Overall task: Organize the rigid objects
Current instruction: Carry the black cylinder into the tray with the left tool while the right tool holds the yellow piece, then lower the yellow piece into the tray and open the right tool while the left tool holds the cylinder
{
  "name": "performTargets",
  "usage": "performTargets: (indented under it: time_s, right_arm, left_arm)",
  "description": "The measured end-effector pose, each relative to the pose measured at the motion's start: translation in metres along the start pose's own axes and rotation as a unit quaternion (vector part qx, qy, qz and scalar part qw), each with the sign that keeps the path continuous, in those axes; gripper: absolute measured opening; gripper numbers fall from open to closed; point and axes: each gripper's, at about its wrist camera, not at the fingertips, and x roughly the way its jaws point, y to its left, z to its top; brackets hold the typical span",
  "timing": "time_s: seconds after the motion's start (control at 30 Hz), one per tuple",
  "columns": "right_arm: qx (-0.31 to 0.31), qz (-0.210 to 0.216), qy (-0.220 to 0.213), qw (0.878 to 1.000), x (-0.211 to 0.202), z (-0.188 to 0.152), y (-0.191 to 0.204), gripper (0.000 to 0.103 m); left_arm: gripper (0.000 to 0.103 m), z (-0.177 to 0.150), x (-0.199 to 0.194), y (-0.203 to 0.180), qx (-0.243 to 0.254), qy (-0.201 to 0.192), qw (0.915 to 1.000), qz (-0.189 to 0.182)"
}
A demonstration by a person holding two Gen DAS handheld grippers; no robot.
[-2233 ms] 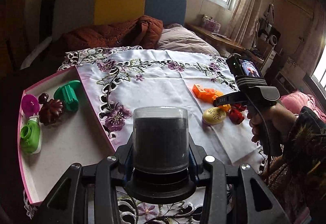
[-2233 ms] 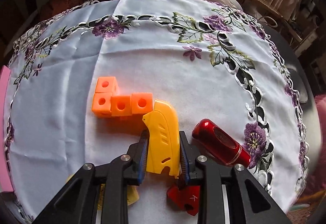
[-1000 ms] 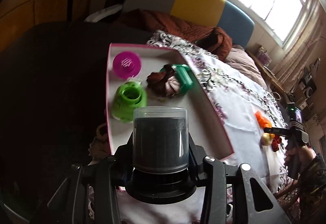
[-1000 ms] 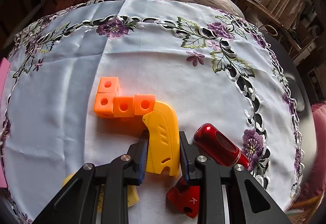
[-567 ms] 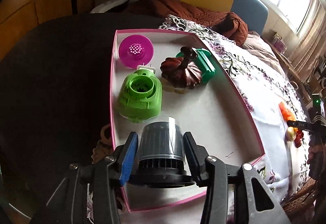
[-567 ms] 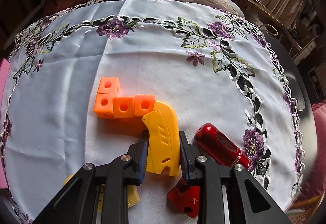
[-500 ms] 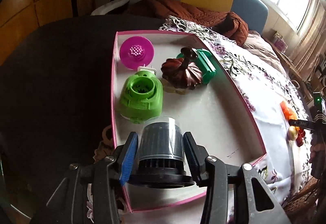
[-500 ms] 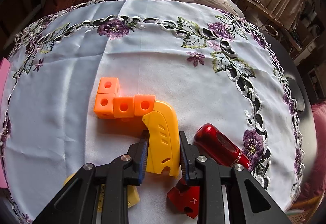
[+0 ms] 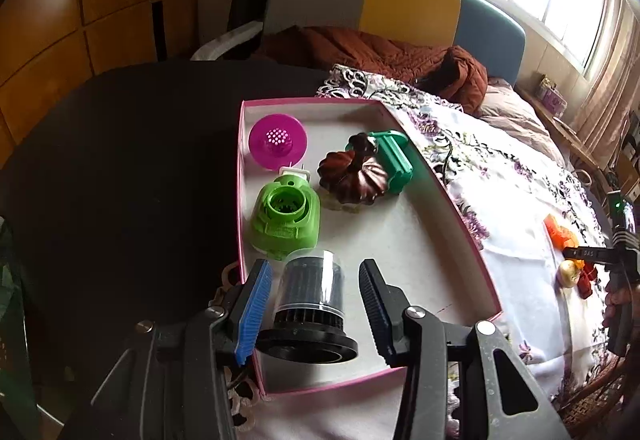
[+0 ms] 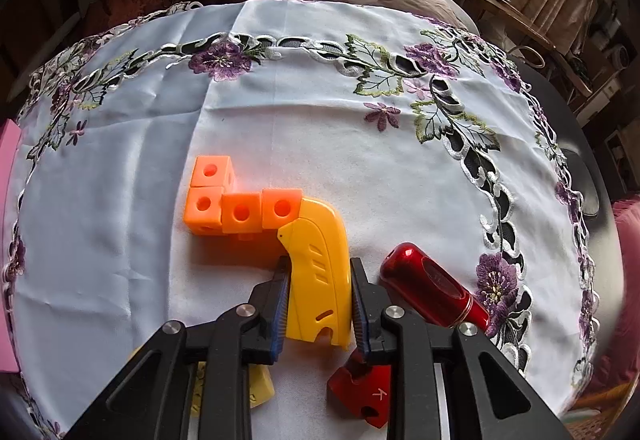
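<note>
left wrist view: the left hand-held gripper (image 9: pixel 316 304) is wide open, with a gap on each side of the black cup with a clear lid (image 9: pixel 310 306). it holds nothing. the cup stands in the near part of the pink box (image 9: pixel 460 208), just in front of the green toy (image 9: pixel 286 218). the pink disc (image 9: pixel 278 141), brown pumpkin (image 9: pixel 354 178) and green block (image 9: pixel 394 160) sit farther back. to do this well, i think the gripper should pull straight back and up, so a finger does not knock the cup over. the gripper points down and forward over the near edge of the box.

right wrist view: the right hand-held gripper (image 10: pixel 318 302) is closed tight on the yellow piece (image 10: pixel 318 272), low over the white cloth on the worktop (image 10: pixel 300 120). the yellow piece touches the orange blocks (image 10: pixel 240 204), so a slow, straight lift looks best. the red tube (image 10: pixel 434 286) lies just beside the right finger. a red block (image 10: pixel 360 394) is under the gripper.
</note>
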Motion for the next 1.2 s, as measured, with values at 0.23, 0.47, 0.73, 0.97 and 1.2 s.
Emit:
performTargets:
  time_s: [0.23,0.47,0.73,0.97,1.2]
  right_arm:
    - [0.016,0.008,-0.021,1.0,-0.009,0.003,-0.005,0.027]
    - [0.028,0.017,-0.071,0.997,-0.029,0.008,-0.007,0.027]
    - [0.005,0.082,-0.124,0.989,-0.061,0.006,0.016,0.027]
    - [-0.093,0.165,-0.128,0.973,-0.099,-0.007,0.087,0.027]
    - [-0.187,0.236,-0.12,0.946,-0.121,-0.025,0.179,0.027]
  left_arm:
    - [0.046,0.002,-0.014,0.0,-0.007,-0.017,0.9998,0.002]
    - [0.046,0.0,-0.018,0.003,-0.01,-0.019,0.9998,-0.002]
    - [0.046,-0.003,-0.02,0.009,-0.016,-0.02,0.9997,-0.005]
    - [0.046,-0.005,-0.02,0.015,-0.024,-0.022,0.9994,-0.008]
    - [0.046,-0.007,-0.024,0.03,-0.042,-0.028,0.9987,-0.002]
